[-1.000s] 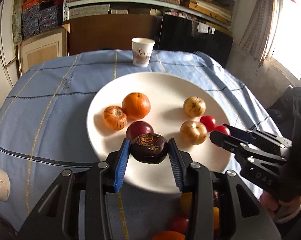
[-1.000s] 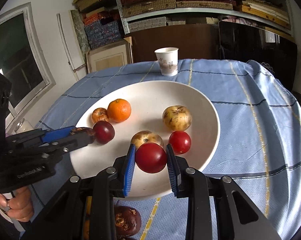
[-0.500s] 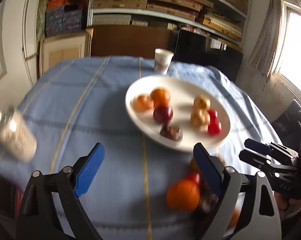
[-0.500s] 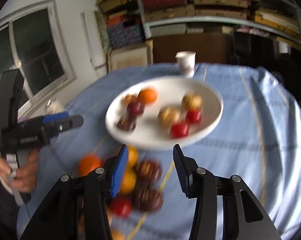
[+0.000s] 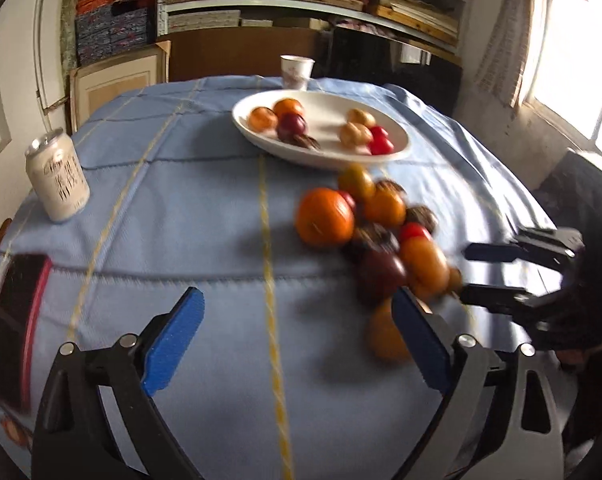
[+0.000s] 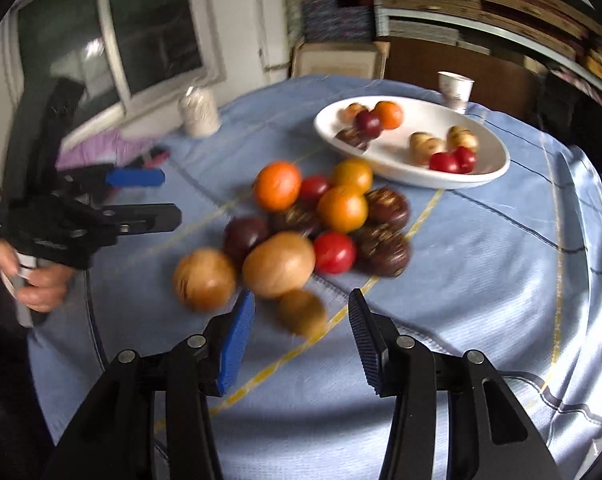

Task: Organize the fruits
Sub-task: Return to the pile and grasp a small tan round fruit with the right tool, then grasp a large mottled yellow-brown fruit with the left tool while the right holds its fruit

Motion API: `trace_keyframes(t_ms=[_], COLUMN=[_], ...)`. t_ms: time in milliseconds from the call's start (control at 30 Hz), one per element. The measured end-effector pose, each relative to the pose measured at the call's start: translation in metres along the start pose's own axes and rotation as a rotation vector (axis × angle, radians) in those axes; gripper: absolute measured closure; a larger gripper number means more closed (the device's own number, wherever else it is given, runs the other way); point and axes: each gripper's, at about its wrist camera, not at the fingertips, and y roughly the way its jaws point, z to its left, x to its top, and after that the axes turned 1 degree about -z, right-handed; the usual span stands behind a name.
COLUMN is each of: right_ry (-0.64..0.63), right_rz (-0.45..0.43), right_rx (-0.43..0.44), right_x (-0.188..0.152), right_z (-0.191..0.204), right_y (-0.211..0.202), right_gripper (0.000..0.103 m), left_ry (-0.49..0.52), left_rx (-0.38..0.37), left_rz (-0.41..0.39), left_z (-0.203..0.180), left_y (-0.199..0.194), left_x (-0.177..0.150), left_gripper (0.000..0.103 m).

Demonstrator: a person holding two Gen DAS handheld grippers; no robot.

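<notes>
Fruits (image 6: 301, 224) heaped just beside plate (image 6: 497, 148) rim.

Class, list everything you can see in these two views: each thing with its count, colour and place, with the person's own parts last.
Plate: one, white, far side of table.
Plate fruits: eight; orange, dark red, brown, tan, red; in plate.
Loose fruits: about twelve (blurred); orange, red, tan, dark brown; heaped on cloth before plate.
Tablecloth: one, blue with yellow lines, covering table.
Cup: one, white, behind plate.
Can: one, white, table's left edge.
Left tongs: black, blue pads, opening, nothing between.
Right tongs: black, blue pads, opening; tan fruit ahead between them, untouched.
Left hand: one, gripping a handle.
</notes>
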Motion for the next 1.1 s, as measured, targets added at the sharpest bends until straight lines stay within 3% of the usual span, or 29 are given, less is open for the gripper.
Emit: trace_keyframes(t_ms=[500, 600, 733, 900, 1000, 1100], right_ry=[-0.002, -0.019, -0.011, 0.004, 0.029, 0.121], right_rz=[0.076, 0.094, 0.094, 0.093, 0.075, 0.031], right_rx=[-0.029, -0.031, -0.032, -0.027, -0.013, 0.019], right_x=[-0.001, -0.001, -0.001, -0.001, -0.001, -0.001], right_z=[0.006, 0.009, 0.007, 0.004, -0.001, -0.016], right_y=[0.018, 0.022, 0.023, 0.023, 0.019, 0.009], right_gripper=[0.056, 0.062, 0.063, 0.074, 0.074, 0.074], left_ry=[-0.016, -0.022, -0.021, -0.018, -0.011, 0.013], left_rx=[-0.051, -0.057, -0.058, -0.054, -0.055, -0.111], left_rz=[0.030, 0.034, 0.036, 0.040, 0.040, 0.043], left_z=[-0.001, 0.000, 0.000, -0.002, -0.003, -0.013], left_y=[0.000, 0.001, 0.002, 0.002, 0.002, -0.001], left_x=[-0.012, -0.012, -0.012, -0.011, -0.011, -0.011], left_gripper=[0.010, 0.010, 0.010, 0.010, 0.010, 0.010])
